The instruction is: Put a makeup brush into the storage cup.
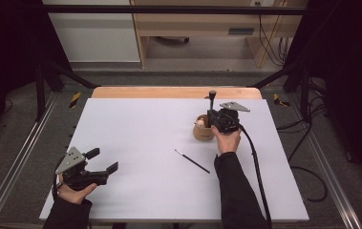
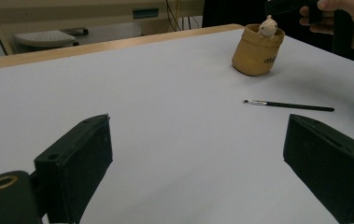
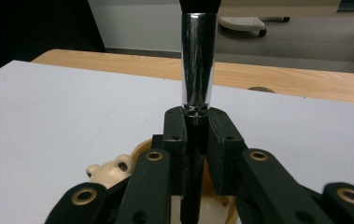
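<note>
A thick brush (image 3: 198, 60) with a shiny metal ferrule and a black handle stands upright, clamped between the jaws of the right gripper (image 3: 197, 135). The jaws are nearly closed, pressing on the black handle just below the ferrule. In the high view the brush (image 1: 212, 98) rises above the right gripper (image 1: 222, 120), its dark head at the top. Its lower end is hidden behind the jaws.

Directly beneath the brush is a small tan cup (image 1: 202, 130), which stands on the right half of the tabletop (image 1: 135, 143), toward the far edge. A little cream-coloured figure (image 2: 268, 27) peeks out over its rim; in the right gripper view the figure (image 3: 111, 170) shows just left of the jaws. The right hand (image 1: 227, 140) holds the gripper from the near side of the cup, and a black cable (image 1: 257, 171) trails back along the dark sleeve.

Nearer to the person, a thin black paintbrush (image 1: 192, 161) lies flat on the tabletop, apart from the cup, slanting with its fine tip toward the far left.

Well apart, at the near left corner, the left gripper (image 1: 103, 161) rests low over the tabletop in the left hand (image 1: 76, 188). Its jaws are spread wide with nothing between them, pointing toward the middle of the white surface.
</note>
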### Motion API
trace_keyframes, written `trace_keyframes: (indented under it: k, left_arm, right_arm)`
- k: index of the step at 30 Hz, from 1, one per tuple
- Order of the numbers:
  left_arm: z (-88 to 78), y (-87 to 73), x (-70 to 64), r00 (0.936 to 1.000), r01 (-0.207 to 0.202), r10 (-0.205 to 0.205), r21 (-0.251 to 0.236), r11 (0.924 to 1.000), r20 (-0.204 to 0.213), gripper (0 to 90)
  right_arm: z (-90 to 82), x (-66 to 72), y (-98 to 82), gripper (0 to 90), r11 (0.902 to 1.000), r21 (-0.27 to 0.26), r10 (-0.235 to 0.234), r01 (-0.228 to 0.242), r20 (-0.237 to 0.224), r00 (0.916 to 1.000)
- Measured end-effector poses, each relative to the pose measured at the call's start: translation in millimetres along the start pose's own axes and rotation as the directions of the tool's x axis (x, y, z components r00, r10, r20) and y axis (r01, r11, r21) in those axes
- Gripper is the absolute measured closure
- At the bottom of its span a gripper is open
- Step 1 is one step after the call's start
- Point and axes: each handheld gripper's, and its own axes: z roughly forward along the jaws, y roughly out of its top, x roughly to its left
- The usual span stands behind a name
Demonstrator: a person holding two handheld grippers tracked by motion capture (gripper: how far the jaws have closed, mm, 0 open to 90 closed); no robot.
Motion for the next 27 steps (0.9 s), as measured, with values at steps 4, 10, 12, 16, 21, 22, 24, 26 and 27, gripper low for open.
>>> trace_keyframes:
  k: [4,10,12,16,21,22,24,26,27]
  left_arm:
    - [0.0,0.0,0.0,1.0000,0.000,0.000,0.000,1.0000,0.000,7.5]
    - [0.5,-0.2,-0.1,1.0000,0.001,-0.001,0.002,1.0000,-0.001,7.5]
    - [0.6,-0.2,-0.3,1.0000,0.001,-0.001,0.002,1.0000,0.000,7.5]
    - [0.7,-0.2,-0.1,1.0000,0.003,-0.003,0.002,1.0000,0.000,7.5]
    - [0.9,-0.1,-0.7,1.0000,0.004,-0.004,0.004,1.0000,0.001,7.6]
    - [1.0,-0.1,-0.9,1.0000,0.005,-0.005,0.004,1.0000,0.001,7.6]
    - [1.4,-0.1,-1.0,1.0000,0.006,-0.006,0.003,1.0000,0.001,7.6]
    - [1.2,-0.1,-0.9,1.0000,0.007,-0.007,0.003,1.0000,0.000,7.6]
    - [0.8,0.0,-0.6,1.0000,0.006,-0.006,0.004,1.0000,0.001,7.6]
  right_arm:
    - [1.5,-0.7,-2.5,79.1,0.9998,0.021,-0.003,0.003,0.003,1.0000]
    - [3.2,-1.4,-5.9,78.9,0.9986,0.053,0.001,-0.001,0.003,1.0000]
    - [2.8,-1.3,-7.0,78.8,0.9981,0.061,0.001,-0.001,0.005,1.0000]
    - [-0.3,-1.5,-7.6,77.0,0.9974,0.072,-0.009,0.008,0.009,0.9999]
    - [-10.0,0.2,-2.7,75.1,0.9978,0.060,-0.029,0.029,0.005,0.9996]
    - [-12.9,0.8,-1.4,74.7,0.9981,0.054,-0.029,0.029,0.002,0.9996]
    - [-19.7,1.7,0.7,73.2,0.9985,0.040,-0.036,0.036,0.001,0.9994]
    - [-27.6,2.4,2.3,71.5,0.9992,0.019,-0.034,0.035,-0.010,0.9994]
    - [-31.8,1.9,2.7,71.1,0.9992,0.009,-0.038,0.038,-0.012,0.9992]
